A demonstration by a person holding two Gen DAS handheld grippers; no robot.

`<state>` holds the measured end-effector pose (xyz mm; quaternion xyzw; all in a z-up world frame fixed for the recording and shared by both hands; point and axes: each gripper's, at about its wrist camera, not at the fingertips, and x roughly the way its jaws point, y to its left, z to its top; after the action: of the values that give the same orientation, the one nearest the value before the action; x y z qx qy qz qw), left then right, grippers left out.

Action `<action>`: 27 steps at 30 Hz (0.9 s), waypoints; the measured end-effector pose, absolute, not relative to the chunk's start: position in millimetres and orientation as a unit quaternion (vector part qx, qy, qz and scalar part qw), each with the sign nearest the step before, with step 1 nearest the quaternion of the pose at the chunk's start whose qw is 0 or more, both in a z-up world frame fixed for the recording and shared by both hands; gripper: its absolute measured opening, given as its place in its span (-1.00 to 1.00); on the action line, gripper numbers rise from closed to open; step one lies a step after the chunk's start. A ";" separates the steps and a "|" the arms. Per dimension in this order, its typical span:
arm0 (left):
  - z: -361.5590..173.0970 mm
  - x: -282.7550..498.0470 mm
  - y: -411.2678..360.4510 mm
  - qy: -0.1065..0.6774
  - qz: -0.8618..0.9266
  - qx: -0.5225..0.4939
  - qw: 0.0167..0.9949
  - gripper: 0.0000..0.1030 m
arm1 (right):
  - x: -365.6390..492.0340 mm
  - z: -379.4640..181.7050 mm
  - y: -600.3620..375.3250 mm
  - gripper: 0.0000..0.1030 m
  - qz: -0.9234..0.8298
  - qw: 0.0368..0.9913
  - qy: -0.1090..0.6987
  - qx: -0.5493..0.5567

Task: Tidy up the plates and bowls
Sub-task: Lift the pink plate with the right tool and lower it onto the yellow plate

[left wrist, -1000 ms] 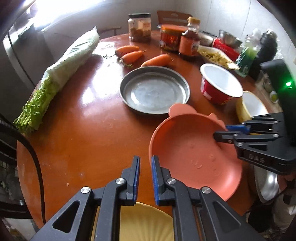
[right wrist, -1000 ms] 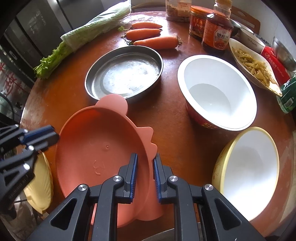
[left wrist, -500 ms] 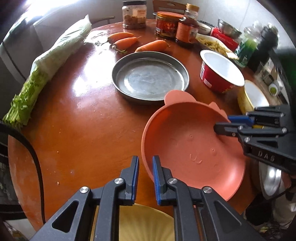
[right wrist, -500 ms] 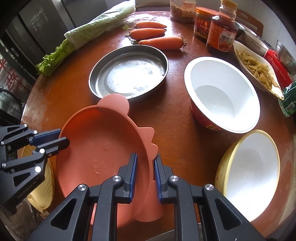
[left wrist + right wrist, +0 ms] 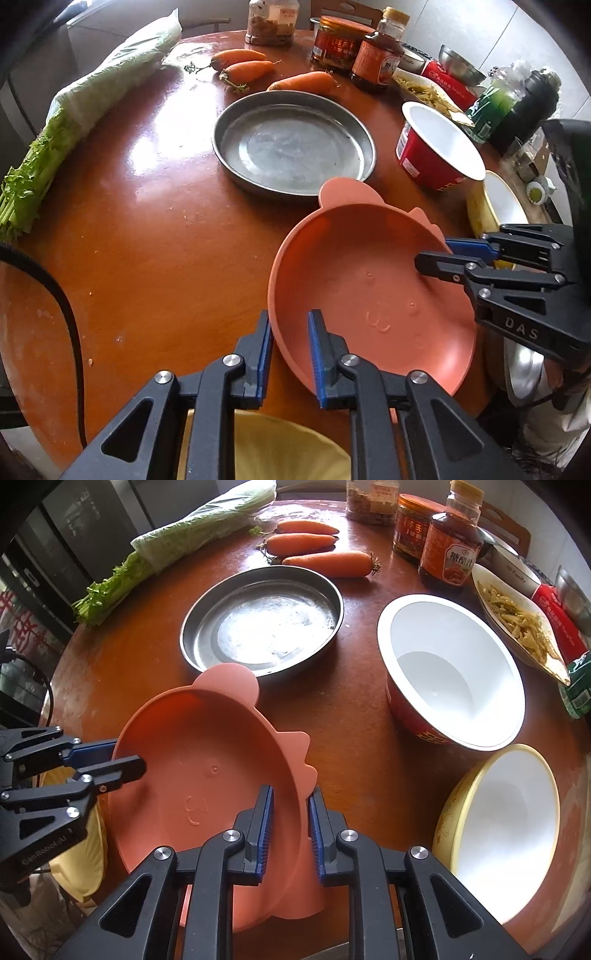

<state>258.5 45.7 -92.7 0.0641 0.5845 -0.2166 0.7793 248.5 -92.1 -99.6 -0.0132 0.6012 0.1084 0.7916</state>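
Right wrist view: we are pinching the pink plate [image 5: 207, 775] by its rim in the right gripper [image 5: 290, 823], tilted above the table [image 5: 147, 240]. Our left gripper [image 5: 290, 354] is opening astride the opposite rim, seemingly not pressing; one-sided hold, so the plate may be slipping.

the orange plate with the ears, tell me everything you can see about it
The orange plate is a matte, plastic-looking shallow dish with a raised rim, one rounded ear and a bumpy ear on its far edge, and a faint embossed face inside. It is empty and tilted, over the near edge of the round wooden table. The right gripper is clamped on its rim beside the bumpy ear. The left gripper straddles the opposite rim with its jaws opening. A yellow dish lies below it.
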 end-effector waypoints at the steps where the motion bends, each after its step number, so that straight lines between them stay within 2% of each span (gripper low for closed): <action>1: -93.8 259.2 46.6 0.586 -0.217 0.059 0.779 -0.63 | 249.3 -100.1 -92.6 -0.60 0.109 0.790 0.603 -0.011; 16: -92.7 259.2 47.6 0.579 -0.210 0.049 0.786 -0.64 | 248.7 -101.0 -100.2 -0.72 0.107 0.789 0.605 0.022; 27: -73.3 251.2 56.0 0.564 -0.207 0.033 0.799 -0.64 | 239.1 -81.5 -94.7 -0.73 0.104 0.803 0.587 0.014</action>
<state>251.2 56.0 -73.3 0.0328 0.5635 -0.2075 0.7990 239.1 -94.7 -81.5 0.0135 0.5871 0.1040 0.8027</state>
